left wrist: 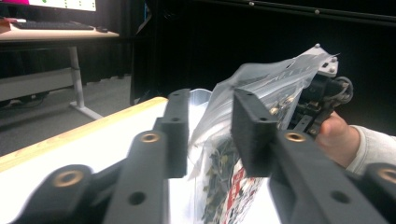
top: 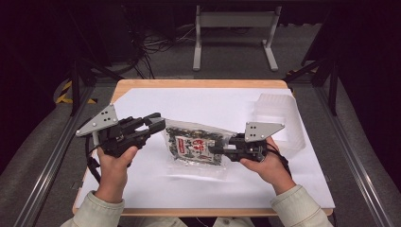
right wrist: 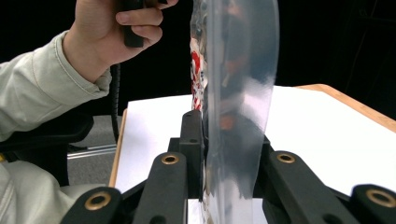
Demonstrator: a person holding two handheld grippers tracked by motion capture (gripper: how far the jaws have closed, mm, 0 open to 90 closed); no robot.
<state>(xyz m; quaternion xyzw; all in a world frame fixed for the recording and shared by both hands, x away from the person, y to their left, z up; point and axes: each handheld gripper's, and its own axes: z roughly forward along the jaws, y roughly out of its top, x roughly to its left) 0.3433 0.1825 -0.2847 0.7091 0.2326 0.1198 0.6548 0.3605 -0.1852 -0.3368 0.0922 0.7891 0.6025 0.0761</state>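
Bag handoff moment
Right claw pinches the snack bag's right edge; left claw, jaws apart, straddles its left edge ungripped.

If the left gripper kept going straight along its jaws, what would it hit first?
Most likely the clear snack bag: the left gripper has open jaws with the bag's edge already between them, untouched as far as the picture shows.

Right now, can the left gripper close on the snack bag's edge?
Probably yes. The left gripper has its jaws open astride the clear edge of the snack bag, nothing between, while the right gripper clamps the opposite end.
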